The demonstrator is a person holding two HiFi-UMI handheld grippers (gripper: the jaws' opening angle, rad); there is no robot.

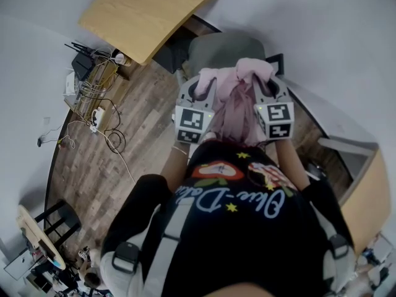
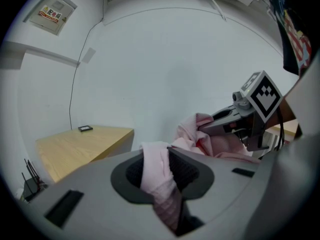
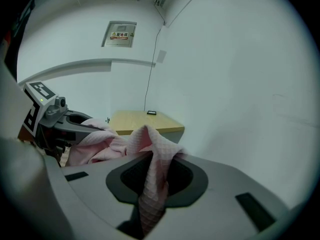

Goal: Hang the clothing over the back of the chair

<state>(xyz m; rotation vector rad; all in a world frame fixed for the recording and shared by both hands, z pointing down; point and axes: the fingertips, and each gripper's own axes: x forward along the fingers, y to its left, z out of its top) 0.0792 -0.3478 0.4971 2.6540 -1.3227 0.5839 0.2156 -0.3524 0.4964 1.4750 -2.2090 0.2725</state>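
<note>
Left claw [image 2: 162, 154]: narrowed onto a fold of the pink garment [image 1: 236, 107], with the cloth pinched between its jaws
Right claw [image 3: 152, 160]: nipped shut on another fold of the same garment
Garment's place: bunched between the two claws and hanging below them; the grey chair [image 1: 224, 47] stands just beyond the claw tips
Handling: probably light, soft and limp; the waffle weave should keep it from slipping, and it will sag rather than break
Where to hold: best along one edge at two points set apart, so it drapes flat over the chair back
Count: one garment, one chair, two claws
</note>
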